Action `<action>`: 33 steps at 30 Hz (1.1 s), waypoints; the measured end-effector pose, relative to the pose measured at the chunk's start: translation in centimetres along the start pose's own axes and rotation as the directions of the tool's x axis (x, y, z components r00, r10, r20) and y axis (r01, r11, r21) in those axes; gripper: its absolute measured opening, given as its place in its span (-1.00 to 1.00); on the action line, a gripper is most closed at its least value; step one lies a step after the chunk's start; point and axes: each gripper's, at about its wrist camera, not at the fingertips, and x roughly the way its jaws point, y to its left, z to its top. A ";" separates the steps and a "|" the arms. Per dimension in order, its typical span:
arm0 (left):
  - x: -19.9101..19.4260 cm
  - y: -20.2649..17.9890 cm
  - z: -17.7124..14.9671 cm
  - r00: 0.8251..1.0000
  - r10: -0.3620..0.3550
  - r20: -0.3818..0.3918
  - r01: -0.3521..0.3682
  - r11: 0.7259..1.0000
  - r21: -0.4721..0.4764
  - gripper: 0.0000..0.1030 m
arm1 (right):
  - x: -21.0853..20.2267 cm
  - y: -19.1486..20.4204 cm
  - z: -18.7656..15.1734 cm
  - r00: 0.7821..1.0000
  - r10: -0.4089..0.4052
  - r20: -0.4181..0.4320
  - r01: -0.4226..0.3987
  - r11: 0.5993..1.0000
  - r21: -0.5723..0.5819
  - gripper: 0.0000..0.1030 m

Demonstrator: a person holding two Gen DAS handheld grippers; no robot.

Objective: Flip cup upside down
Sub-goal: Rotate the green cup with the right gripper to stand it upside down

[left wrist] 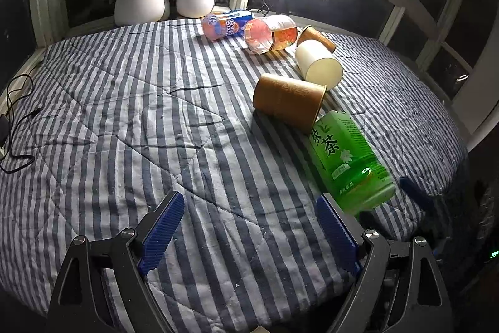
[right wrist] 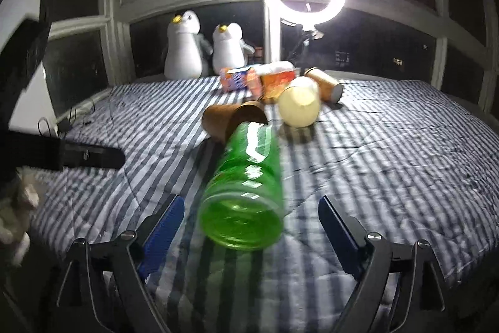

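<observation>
**Cups lying on bed; neither gripper engaged**

The nearest brown cup (left wrist: pixel 288 102) lies on its side mid-bed on the striped quilt (left wrist: pixel 156 114), mouth toward the green bottle (left wrist: pixel 349 161), which appears to touch its rim. A white cup (left wrist: pixel 318 64) and a second brown cup (left wrist: pixel 316 38) lie just beyond, beside two orange bottles (left wrist: pixel 249 28).

The left gripper (left wrist: pixel 249 227) hovers over bare quilt, jaws apart, holding nothing. The right gripper (right wrist: pixel 249 230) is likewise spread; the bottle's base sits between its fingers in view, contact unconfirmed.

Risks, as judged: closing now would seize the bottle, not a cup. Nudging the bottle may roll the cup. Thin cup walls may crush; the soft quilt may tip an inverted cup.
</observation>
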 end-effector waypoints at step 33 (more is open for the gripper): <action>-0.6 -1.5 0.8 0.999 -0.016 0.029 0.015 0.999 0.031 0.73 | -0.7 -8.3 6.0 0.932 0.095 -0.350 -0.098 0.995 0.010 0.25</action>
